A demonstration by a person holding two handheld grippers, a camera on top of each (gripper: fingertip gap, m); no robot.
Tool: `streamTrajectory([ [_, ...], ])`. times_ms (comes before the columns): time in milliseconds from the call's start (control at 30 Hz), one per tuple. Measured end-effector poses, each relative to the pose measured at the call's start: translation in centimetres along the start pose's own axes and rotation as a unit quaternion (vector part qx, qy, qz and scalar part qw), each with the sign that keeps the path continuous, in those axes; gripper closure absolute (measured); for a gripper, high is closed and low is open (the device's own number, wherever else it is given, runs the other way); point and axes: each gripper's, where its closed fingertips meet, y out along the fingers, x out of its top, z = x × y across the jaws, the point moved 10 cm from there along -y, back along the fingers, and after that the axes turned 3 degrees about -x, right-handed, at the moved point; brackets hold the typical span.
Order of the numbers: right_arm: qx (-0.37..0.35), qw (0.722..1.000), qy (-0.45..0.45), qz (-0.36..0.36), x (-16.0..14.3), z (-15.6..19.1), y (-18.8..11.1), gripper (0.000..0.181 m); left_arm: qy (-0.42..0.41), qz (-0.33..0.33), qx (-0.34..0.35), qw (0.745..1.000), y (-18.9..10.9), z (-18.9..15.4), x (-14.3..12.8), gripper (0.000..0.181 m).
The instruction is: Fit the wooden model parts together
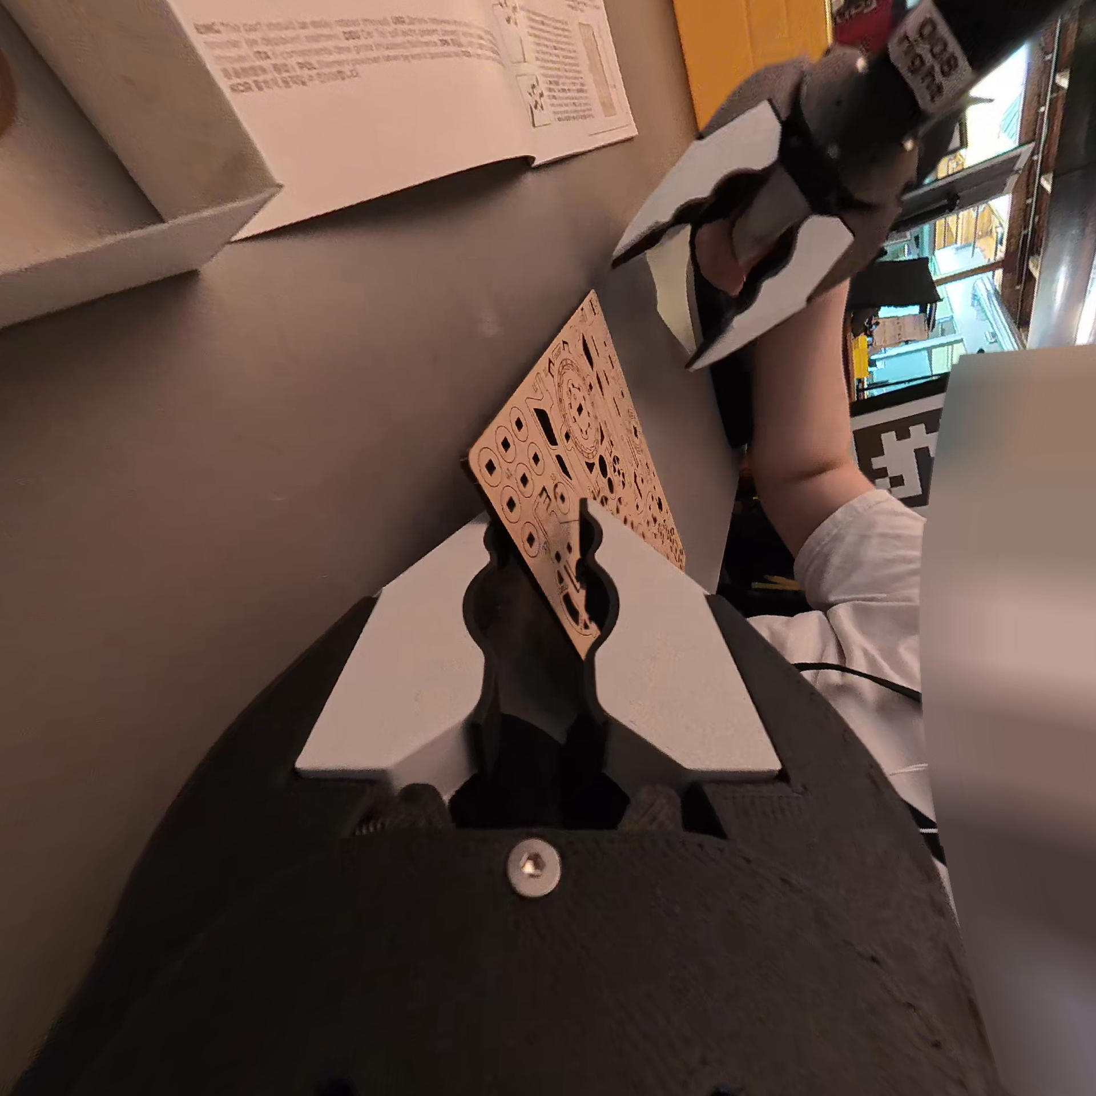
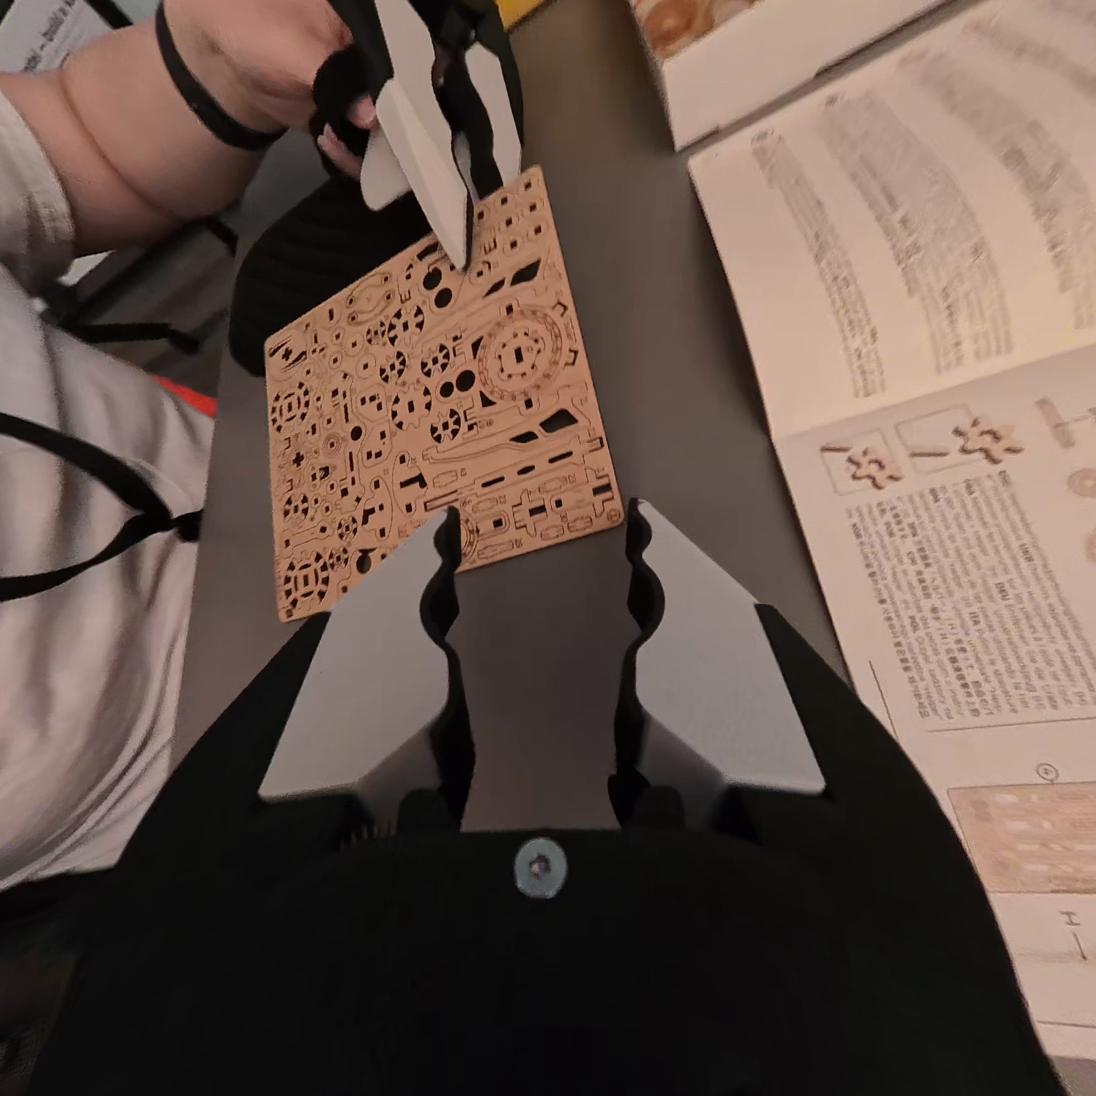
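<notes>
Left gripper (image 1: pixel 537 528) clamped on one edge of the thin tan laser-cut wooden parts sheet (image 2: pixel 439 397), held tilted above the matte grey tabletop (image 2: pixel 640 308). Right gripper (image 2: pixel 542 522) released, jaws spread, near the sheet's opposite edge. Open white instruction booklet (image 2: pixel 925 368) and white cardboard box (image 1: pixel 118 196) lie on the table beyond.

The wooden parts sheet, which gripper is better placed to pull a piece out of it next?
Right. The right gripper is open at the wooden parts sheet; the left gripper already clamps its edge.

wooden sheet (image 2: pixel 439 403): thin matt wood | booklet (image 2: pixel 925 415): paper | table (image 1: pixel 237 474): smooth matt
</notes>
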Motion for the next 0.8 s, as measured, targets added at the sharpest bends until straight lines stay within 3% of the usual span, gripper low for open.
streamTrajectory([
  [200, -0.032, 0.997, -0.051, -0.057, 0.4, 0.9, 0.4, 0.103, -0.017, -0.010, 0.003, 1.000, 0.0, 0.2, 0.2, 0.145],
  [333, 0.027, 0.996, -0.041, -0.073, 1.8, 0.5, 1.0, 0.098, -0.021, -0.013, -0.005, 1.000, 0.0, -0.1, 0.2, 0.136],
  [567, 0.092, 0.989, -0.109, -0.029, 5.8, 0.4, 4.6, 0.094, -0.010, 0.004, -0.011, 1.000, 0.7, -0.6, 0.4, 0.129],
  [667, 0.142, 0.986, -0.092, -0.003, 6.5, -0.2, 5.9, 0.094, -0.013, 0.009, -0.025, 1.000, 1.1, -0.8, 0.4, 0.127],
  [800, 0.156, 0.982, -0.100, 0.043, 6.8, -0.5, 7.5, 0.095, -0.008, 0.016, -0.025, 1.000, 1.4, -0.9, 0.3, 0.129],
])
